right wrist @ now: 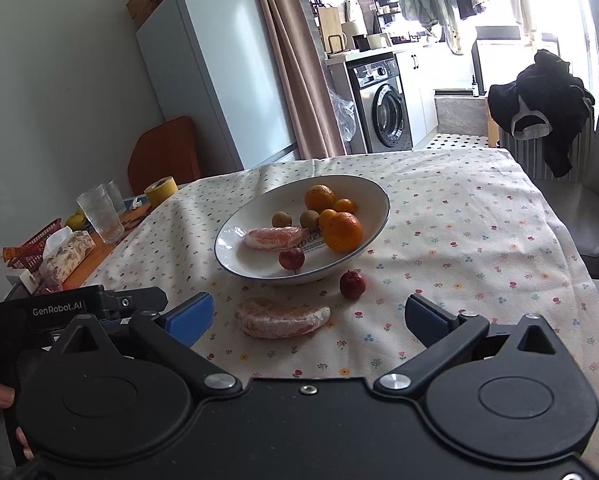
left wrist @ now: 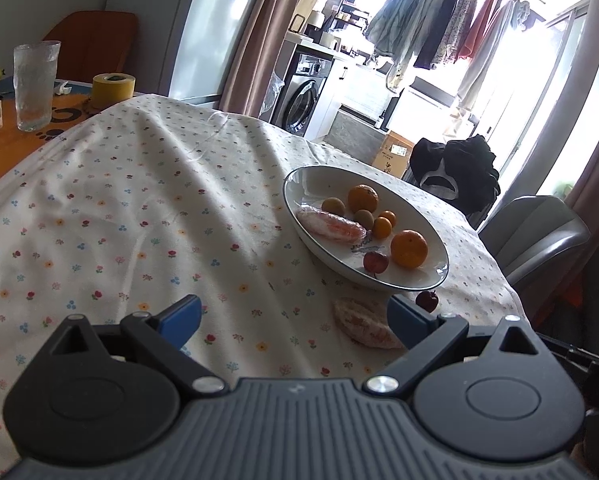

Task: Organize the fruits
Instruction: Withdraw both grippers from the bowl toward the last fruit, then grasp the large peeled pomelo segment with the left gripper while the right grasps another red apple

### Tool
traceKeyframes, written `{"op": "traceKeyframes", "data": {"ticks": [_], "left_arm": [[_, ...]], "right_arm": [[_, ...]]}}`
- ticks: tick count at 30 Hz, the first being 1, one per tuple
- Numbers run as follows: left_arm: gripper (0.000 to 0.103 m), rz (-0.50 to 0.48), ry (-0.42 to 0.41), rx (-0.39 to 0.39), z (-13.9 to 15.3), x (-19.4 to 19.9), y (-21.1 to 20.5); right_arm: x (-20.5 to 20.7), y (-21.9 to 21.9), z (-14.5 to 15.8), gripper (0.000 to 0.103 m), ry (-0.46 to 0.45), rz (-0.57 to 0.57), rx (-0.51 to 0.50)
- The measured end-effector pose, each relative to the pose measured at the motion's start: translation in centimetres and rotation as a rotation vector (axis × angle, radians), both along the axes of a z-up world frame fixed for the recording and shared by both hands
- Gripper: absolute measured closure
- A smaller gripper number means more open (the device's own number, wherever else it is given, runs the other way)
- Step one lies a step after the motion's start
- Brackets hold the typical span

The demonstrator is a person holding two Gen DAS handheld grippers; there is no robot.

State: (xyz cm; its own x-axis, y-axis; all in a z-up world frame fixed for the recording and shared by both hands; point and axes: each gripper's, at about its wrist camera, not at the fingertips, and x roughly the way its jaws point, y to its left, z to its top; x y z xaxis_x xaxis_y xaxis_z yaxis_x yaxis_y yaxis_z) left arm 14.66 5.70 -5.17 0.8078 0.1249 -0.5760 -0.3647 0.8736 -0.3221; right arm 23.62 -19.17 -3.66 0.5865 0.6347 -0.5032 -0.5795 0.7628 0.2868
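- White bowl (right wrist: 375, 196) w/ thin dark rim is sitting on a floral tablecloth (right wrist: 459, 240), holding most of the fruit.
- Inside it are lying: two big oranges (right wrist: 342, 231), smaller orange citrus, two brownish round fruits, one small dark-red fruit (right wrist: 292, 259), and a pink peeled segment in cling wrap (right wrist: 274, 237).
- Outside the bowl, a second wrapped segment (right wrist: 281, 317) is lying on the cloth, pale pink-orange, film-covered, just in front of the bowl.
- Another dark-red fruit (right wrist: 352, 285) is sitting beside the bowl's near edge.
- Left gripper (left wrist: 295, 322) is hovering w/ jaws spread wide, nothing between them; wrapped segment near its right finger.
- Right gripper (right wrist: 309, 316) is also gaping wide, empty; segment lying between its blue pads.
- Glass (left wrist: 35, 86) and yellow tape roll (left wrist: 112, 90) are standing at the table's far left.
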Motion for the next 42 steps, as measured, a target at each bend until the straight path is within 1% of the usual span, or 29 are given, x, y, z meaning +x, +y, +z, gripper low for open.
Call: {"op": "traceKeyframes", "data": {"ticks": [3, 5, 12, 15, 18, 20, 25, 31, 34, 38, 40, 42], "left_arm": [[0.005, 0.011, -0.007, -0.007, 0.0, 0.0, 0.3], [0.005, -0.002, -0.014, 0.002, 0.0, -0.1, 0.1], [0.006, -0.057, -0.029, -0.002, 0.0, -0.1, -0.4], [0.006, -0.082, -0.024, -0.002, -0.2, 0.2, -0.7], [0.006, -0.108, -0.02, 0.003, -0.6, 0.6, -1.3], [0.007, -0.122, -0.011, 0.005, -0.8, 1.1, -1.7], [0.007, -0.158, 0.019, 0.035, -1.5, 2.6, -3.3], [0.007, -0.186, 0.045, 0.067, -2.0, 4.4, -5.5], [0.007, -0.19, 0.061, 0.089, -2.3, 5.3, -6.4], [0.007, -0.203, 0.092, 0.099, -2.8, 6.7, -7.5], [0.007, -0.21, 0.107, 0.126, -3.0, 7.3, -8.1], [0.007, -0.198, 0.121, 0.143, -3.3, 7.9, -8.4]], "right_arm": [[0.1, -0.4, -0.5, 0.0, 0.007, -0.002, 0.006], [0.1, -0.6, -0.6, 0.0, 0.007, 0.0, 0.009], [-0.1, -0.7, -0.9, 0.001, 0.002, -0.001, 0.002], [-0.4, -0.7, -0.9, 0.003, -0.007, 0.004, -0.006], [-0.5, -0.5, -0.9, 0.008, -0.01, 0.016, -0.019], [-0.5, -0.4, -1.0, 0.009, -0.012, 0.019, -0.024], [0.0, -0.5, -1.6, 0.018, -0.003, 0.011, -0.032], [1.1, -1.9, -2.3, 0.019, 0.015, -0.031, -0.018], [1.3, -2.7, -2.7, 0.018, 0.02, -0.036, -0.012], [1.5, -3.5, -3.1, 0.018, 0.019, -0.04, -0.019], [1.8, -3.9, -3.3, 0.018, 0.024, -0.043, -0.013], [2.2, -4.4, -3.6, 0.018, 0.036, -0.049, -0.006]]}}
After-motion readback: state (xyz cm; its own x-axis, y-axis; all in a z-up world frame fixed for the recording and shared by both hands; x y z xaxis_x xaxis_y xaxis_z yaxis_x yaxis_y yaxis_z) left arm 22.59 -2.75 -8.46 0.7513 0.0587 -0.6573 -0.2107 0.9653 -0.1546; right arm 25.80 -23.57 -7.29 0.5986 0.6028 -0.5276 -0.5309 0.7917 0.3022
